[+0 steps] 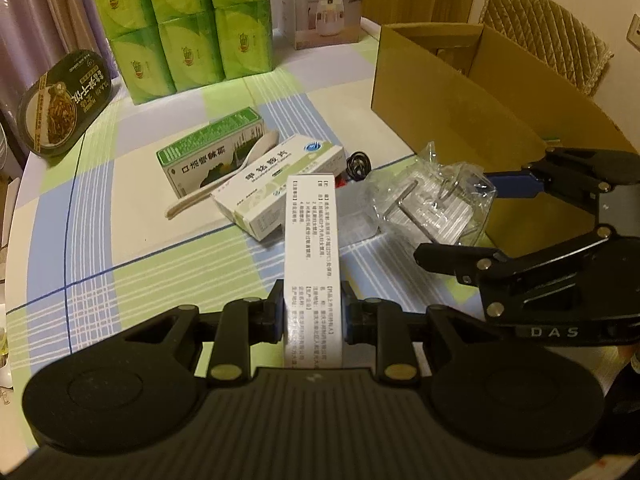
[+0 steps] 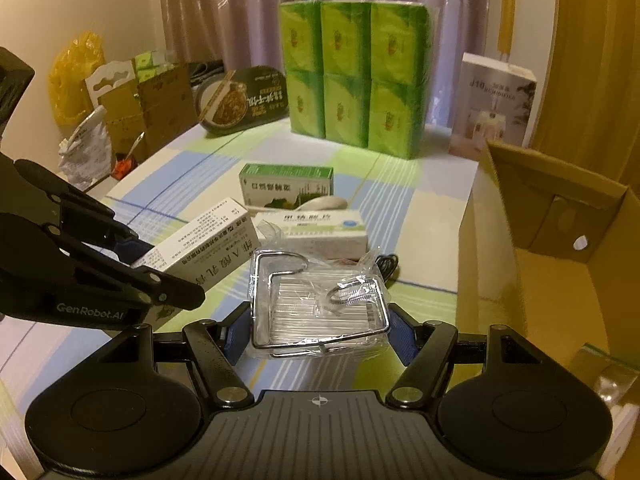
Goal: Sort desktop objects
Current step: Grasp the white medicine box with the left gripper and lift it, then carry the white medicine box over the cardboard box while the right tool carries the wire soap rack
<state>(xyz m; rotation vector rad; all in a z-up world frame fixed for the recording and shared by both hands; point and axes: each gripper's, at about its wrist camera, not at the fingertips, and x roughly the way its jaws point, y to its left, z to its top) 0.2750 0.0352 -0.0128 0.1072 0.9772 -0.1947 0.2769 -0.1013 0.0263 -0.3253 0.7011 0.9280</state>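
We see the left gripper [image 1: 312, 316] clenched on a long, narrow white cardboard box printed with black text [image 1: 312, 248]. Its long axis runs straight out along the fingers, its far end toward the objects in the middle of the checked green, blue and white tablecloth [image 1: 132, 240]. The box is lifted off the cloth.

The right gripper [image 2: 316, 334] grasps a chrome wire rack wrapped in a clear plastic bag [image 2: 320, 304]; the blue pads [image 2: 400, 336] press its two sides. The rack lies roughly flat across the jaws, its looped end away from the camera.

On the cloth beyond lie a green-and-white carton [image 2: 286, 184], a white spoon [image 1: 224, 176] and a pale medicine carton [image 2: 316, 228]. An open brown cardboard box [image 2: 552, 256] stands to the right.
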